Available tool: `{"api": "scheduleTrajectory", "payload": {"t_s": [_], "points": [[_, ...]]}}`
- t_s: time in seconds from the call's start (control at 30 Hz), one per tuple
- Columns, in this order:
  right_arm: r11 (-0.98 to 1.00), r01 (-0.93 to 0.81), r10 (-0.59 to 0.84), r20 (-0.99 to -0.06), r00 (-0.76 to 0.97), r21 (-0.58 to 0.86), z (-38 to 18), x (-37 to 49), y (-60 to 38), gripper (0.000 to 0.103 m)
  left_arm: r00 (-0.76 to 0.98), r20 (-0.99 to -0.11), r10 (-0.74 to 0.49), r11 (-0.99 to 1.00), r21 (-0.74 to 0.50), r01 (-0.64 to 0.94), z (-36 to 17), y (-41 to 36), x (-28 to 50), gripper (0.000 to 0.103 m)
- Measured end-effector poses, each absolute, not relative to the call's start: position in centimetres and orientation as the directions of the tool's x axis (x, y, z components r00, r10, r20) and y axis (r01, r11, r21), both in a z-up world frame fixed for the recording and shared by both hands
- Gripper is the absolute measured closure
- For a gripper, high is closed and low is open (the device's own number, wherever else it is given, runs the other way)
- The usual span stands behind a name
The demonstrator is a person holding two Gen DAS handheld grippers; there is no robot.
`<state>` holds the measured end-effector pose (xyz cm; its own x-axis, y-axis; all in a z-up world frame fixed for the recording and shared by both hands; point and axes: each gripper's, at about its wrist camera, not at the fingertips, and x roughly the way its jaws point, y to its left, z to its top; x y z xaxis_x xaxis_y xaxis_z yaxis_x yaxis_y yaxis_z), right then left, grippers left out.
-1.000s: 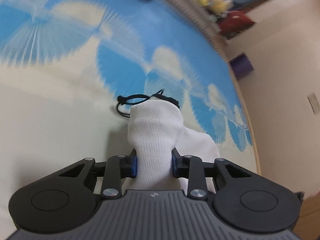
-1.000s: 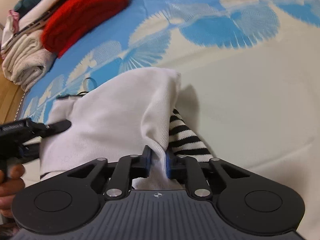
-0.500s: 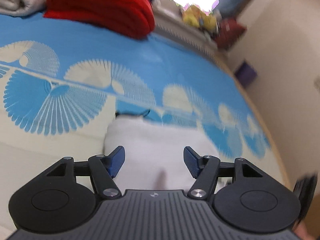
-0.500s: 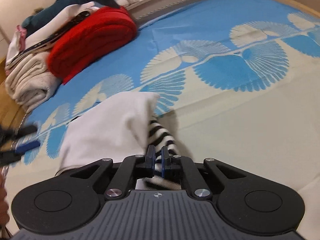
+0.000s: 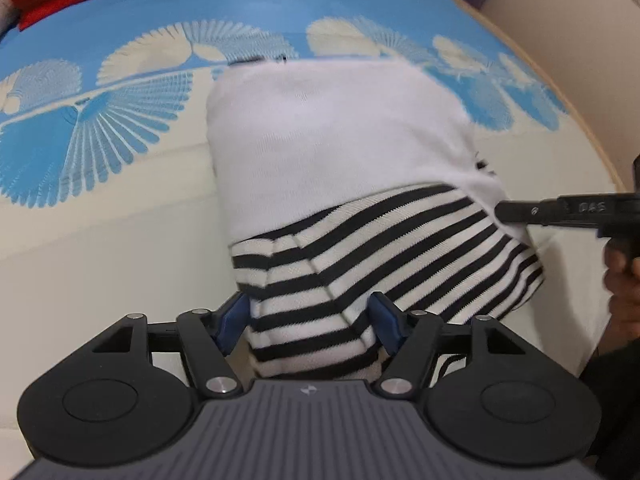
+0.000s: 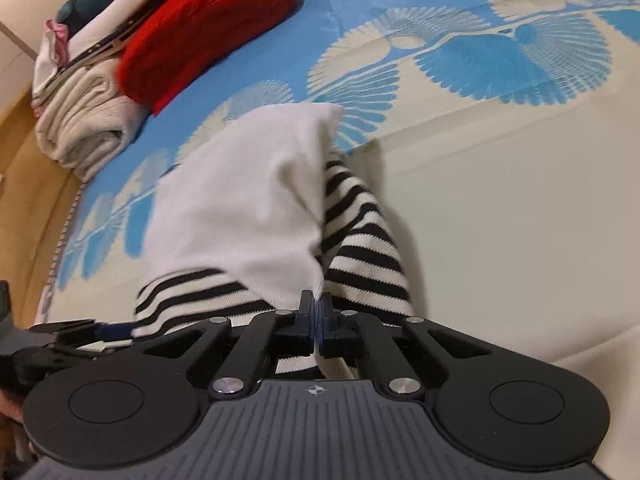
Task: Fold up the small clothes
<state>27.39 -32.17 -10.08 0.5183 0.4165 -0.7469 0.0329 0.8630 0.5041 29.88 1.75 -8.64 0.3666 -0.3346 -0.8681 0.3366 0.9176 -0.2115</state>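
Note:
A small garment lies on the bed, with a white body point(image 5: 332, 136) folded over a black-and-white striped part point(image 5: 360, 248). It also shows in the right wrist view: white part point(image 6: 240, 208), striped part point(image 6: 360, 240). My left gripper point(image 5: 310, 318) is open, its blue pads on either side of a striped fold at the near edge. My right gripper point(image 6: 317, 316) is shut on the white fabric's corner. The right gripper's fingers point(image 5: 560, 210) reach in from the right in the left wrist view. The left gripper point(image 6: 80, 330) shows at the lower left in the right wrist view.
The bed cover point(image 6: 500, 200) is cream with blue fan patterns. A red folded garment point(image 6: 208, 28) and a stack of folded cream and white clothes point(image 6: 80, 120) sit at the far left corner. A wooden bed edge point(image 5: 580, 120) runs along the right.
My left gripper let go of the white fabric, opened, and moved to the striped near edge. My right gripper stayed shut on the white corner and pulled it back over the stripes.

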Motion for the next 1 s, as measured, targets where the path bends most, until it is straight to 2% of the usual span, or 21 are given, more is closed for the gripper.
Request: {"api": "scheduleTrajectory", "payload": {"t_s": [0.13, 0.23, 0.37, 0.47, 0.57, 0.63, 0.77, 0.9, 1.0], "points": [[0.834, 0.133, 0.395, -0.748, 0.533, 0.535, -10.4, 26.9, -33.8, 0.103, 0.370, -0.855, -0.364, 0.904, -0.228, 0.362, -7.6, 2.8, 28.6, 0.041], [0.860, 0.105, 0.379, -0.763, 0.524, 0.500, -10.1, 27.0, -33.3, 0.103, 0.299, -0.912, -0.282, 0.918, -0.166, 0.361, -10.0, 2.1, 28.3, 0.041], [0.889, 0.091, 0.346, -0.788, 0.510, 0.449, -10.3, 27.0, -32.5, 0.103, 0.324, -0.905, -0.274, 0.920, -0.148, 0.364, -8.6, 2.6, 27.6, 0.045], [0.872, 0.104, 0.363, -0.775, 0.517, 0.478, -10.1, 26.7, -32.8, 0.102, 0.335, -0.891, -0.307, 0.908, -0.169, 0.384, -7.7, 2.8, 26.6, 0.045], [0.841, 0.108, 0.406, -0.751, 0.521, 0.530, -9.8, 26.3, -33.3, 0.097, 0.302, -0.923, -0.239, 0.913, -0.107, 0.394, -9.3, 1.7, 26.8, 0.044], [0.833, 0.113, 0.425, -0.756, 0.497, 0.542, -10.0, 26.3, -33.4, 0.096, 0.296, -0.932, -0.211, 0.923, -0.090, 0.374, -9.8, 1.8, 27.0, 0.038], [0.893, 0.124, 0.348, -0.837, 0.422, 0.433, -11.1, 26.3, -32.9, 0.080, 0.371, -0.909, -0.192, 0.949, -0.075, 0.307, -7.9, 2.2, 26.6, 0.036], [0.936, 0.150, 0.228, -0.873, 0.432, 0.319, -10.5, 25.5, -33.0, 0.079, 0.449, -0.889, -0.094, 0.962, 0.035, 0.270, -5.6, 1.3, 25.0, 0.026], [0.950, 0.166, 0.144, -0.844, 0.516, 0.264, -7.7, 23.8, -33.4, 0.079, 0.564, -0.824, -0.052, 0.959, 0.116, 0.258, -2.4, 0.4, 21.9, 0.016]]}}
